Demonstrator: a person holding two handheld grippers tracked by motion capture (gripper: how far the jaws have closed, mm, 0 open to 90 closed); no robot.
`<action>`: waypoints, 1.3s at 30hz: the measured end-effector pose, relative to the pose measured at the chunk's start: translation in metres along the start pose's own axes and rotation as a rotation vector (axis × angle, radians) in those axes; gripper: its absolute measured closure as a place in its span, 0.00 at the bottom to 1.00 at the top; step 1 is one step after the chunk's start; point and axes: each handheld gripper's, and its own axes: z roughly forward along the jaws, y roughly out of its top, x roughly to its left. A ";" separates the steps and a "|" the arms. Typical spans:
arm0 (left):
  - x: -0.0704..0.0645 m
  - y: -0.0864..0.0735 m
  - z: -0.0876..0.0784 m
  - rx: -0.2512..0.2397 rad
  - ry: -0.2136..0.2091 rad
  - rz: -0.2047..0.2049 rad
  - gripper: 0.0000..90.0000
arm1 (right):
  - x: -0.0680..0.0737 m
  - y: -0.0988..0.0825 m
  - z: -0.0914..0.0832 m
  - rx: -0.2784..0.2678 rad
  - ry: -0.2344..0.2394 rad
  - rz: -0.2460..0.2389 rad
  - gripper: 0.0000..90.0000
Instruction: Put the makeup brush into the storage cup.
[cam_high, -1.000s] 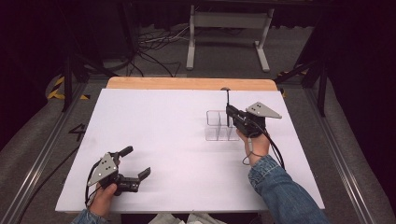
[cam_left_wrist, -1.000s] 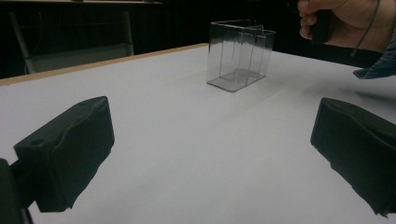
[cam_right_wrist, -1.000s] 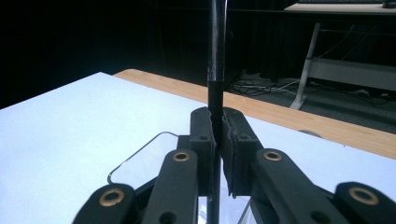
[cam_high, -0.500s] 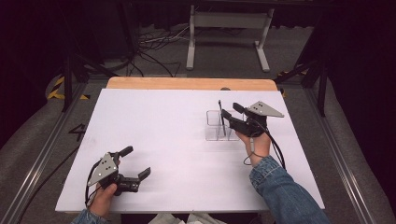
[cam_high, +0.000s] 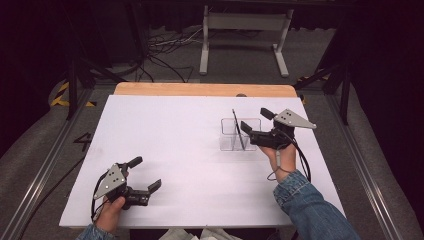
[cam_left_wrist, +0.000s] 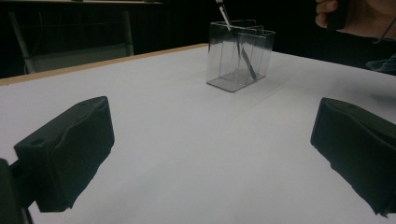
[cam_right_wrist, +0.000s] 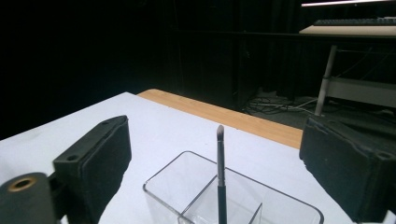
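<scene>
A clear plastic holder (cam_high: 227, 141) (cam_left_wrist: 224, 56) (cam_right_wrist: 187, 186) with several compartments stands right of the white tabletop's (cam_high: 180, 145) middle. A thin dark stick with a slanted tip (cam_high: 237, 127) (cam_left_wrist: 244, 56) (cam_right_wrist: 220, 177) leans inside it, upper end poking out. My right gripper (cam_high: 254, 120) (cam_right_wrist: 215, 154) hovers just right of the holder; its jaws have just been opening and now stand wide apart, the stick between them untouched. At the near left my left gripper (cam_high: 146, 173) (cam_left_wrist: 215, 144) rests low over the table, open and empty.
A bare wooden strip (cam_high: 200, 89) runs along the table's far edge. Beyond it stand a metal frame (cam_high: 245, 35) and floor cables (cam_high: 165, 50). Rails run along both sides of the table. The other hand (cam_left_wrist: 359, 18) shows at the top right of the left gripper view.
The right gripper was shut on the stick above the holder; it lowered the stick in, opened its jaws and drew back slightly right. The stick now leans free. The left gripper stayed still.
</scene>
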 end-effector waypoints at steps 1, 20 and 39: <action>0.000 0.000 0.000 -0.001 -0.003 0.001 0.00 | 0.001 0.000 -0.003 -0.001 0.005 -0.004 0.08; -0.001 0.002 -0.003 0.002 -0.009 0.003 0.00 | -0.004 -0.009 -0.050 -0.010 0.093 -0.067 0.00; -0.001 0.002 -0.005 -0.004 -0.018 -0.003 0.00 | 0.001 -0.041 -0.073 -0.018 0.173 -0.100 0.00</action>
